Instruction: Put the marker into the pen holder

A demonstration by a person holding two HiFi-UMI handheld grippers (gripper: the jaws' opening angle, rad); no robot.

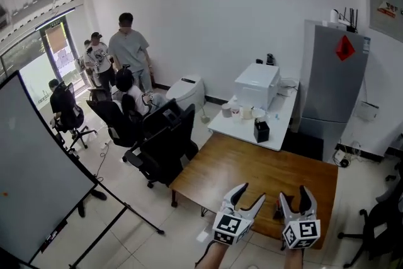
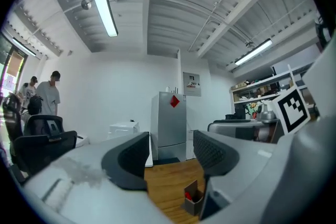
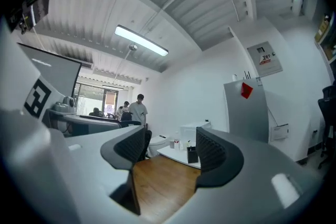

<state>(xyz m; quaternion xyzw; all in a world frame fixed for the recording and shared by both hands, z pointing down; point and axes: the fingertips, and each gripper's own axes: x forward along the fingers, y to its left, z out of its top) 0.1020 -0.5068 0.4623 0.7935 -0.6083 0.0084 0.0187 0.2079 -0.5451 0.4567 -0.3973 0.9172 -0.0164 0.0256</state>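
On the wooden table [image 1: 252, 173] a small brown pen holder [image 2: 195, 200] stands with a red marker [image 2: 189, 195] sticking up inside it. In the left gripper view it sits low, just beyond the jaws. In the head view the holder is a dark shape [image 1: 276, 212] between the two grippers, partly hidden. My left gripper [image 1: 250, 193] is open over the table's near edge with nothing between its fingers. The right gripper [image 1: 294, 194] hangs beside it, also open and empty. The right gripper view looks across the bare wood [image 3: 163, 181].
A white table [image 1: 277, 135] beyond the wooden one carries a printer [image 1: 257, 84], cups and a black box [image 1: 261, 130]. A grey fridge [image 1: 330, 82] stands at the right. Black office chairs [image 1: 165, 135], several people and a large board [image 1: 38, 173] fill the left.
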